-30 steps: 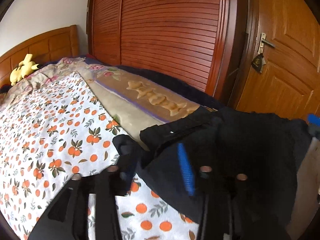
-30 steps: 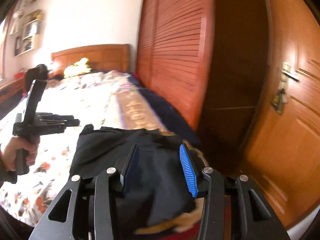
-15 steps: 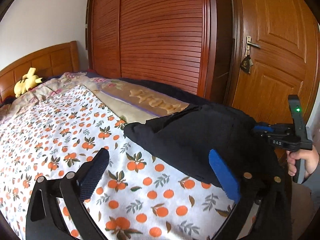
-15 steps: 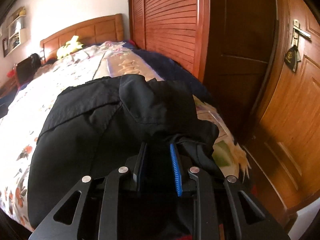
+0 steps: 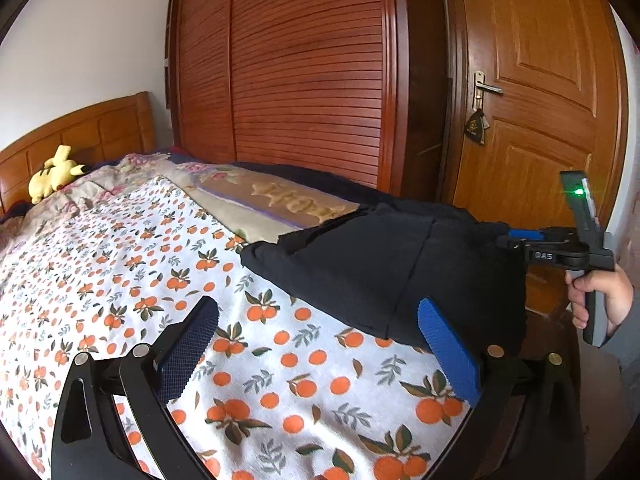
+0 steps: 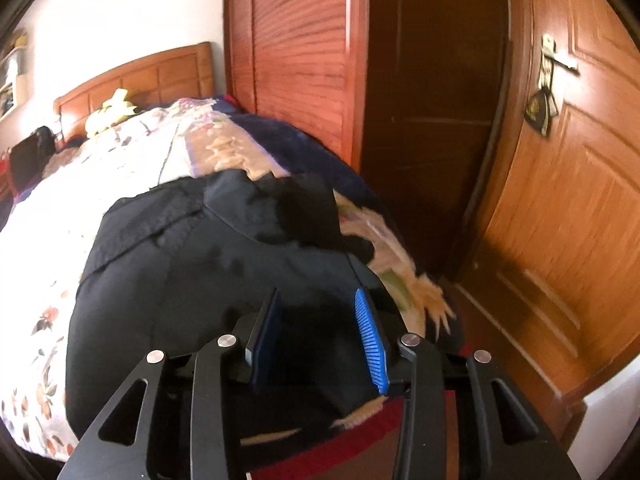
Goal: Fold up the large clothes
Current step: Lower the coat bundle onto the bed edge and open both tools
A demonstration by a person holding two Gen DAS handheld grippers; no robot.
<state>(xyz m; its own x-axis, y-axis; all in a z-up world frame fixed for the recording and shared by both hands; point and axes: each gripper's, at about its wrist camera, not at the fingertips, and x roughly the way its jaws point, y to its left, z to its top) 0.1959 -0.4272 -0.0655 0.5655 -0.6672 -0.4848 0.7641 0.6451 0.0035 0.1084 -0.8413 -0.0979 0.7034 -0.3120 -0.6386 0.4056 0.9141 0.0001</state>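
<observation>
Between the wide-open pads of the left claw (image 5: pixel 316 356) there is only the orange-print sheet (image 5: pixel 120 264); it holds nothing. The right claw (image 6: pixel 318 336) has just been opening, and the black garment (image 6: pixel 208 264) lies under its parted pads at the foot of the bed. To fold well, each claw should take one edge and pull flat. Only the left view shows the person's hand (image 5: pixel 600 296); only the right shows the garment's far side.
</observation>
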